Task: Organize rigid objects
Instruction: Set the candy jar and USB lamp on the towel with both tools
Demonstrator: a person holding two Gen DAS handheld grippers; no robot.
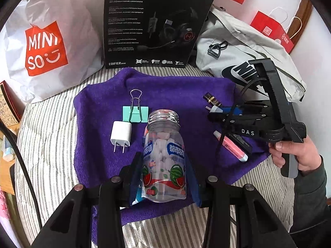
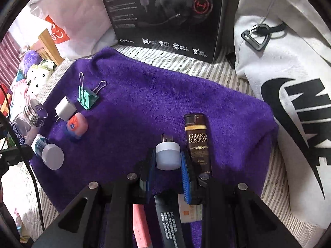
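My left gripper [image 1: 164,177] is shut on a clear candy bottle [image 1: 164,157] with a silver lid and watermelon label, held over the purple towel [image 1: 175,91]. My right gripper [image 2: 168,165] is shut on a small white USB light [image 2: 168,155], just above the towel [image 2: 144,103], beside a brown lighter [image 2: 197,142]. It also shows in the left wrist view [image 1: 215,111]. A white charger plug [image 1: 121,134], a green binder clip [image 1: 135,111] and a pink marker [image 1: 231,146] lie on the towel. In the right wrist view a round pink-orange item [image 2: 76,126] and a white-capped tube [image 2: 48,152] lie at the left.
A black headset box [image 1: 153,22] stands behind the towel. A white Miniso bag [image 1: 45,47] is at back left, a grey Nike bag [image 1: 248,47] at back right, red paper bags [image 1: 273,31] beyond. The towel lies on striped bedding [image 1: 47,140]. A black pen-like item [image 2: 169,223] lies under my right gripper.
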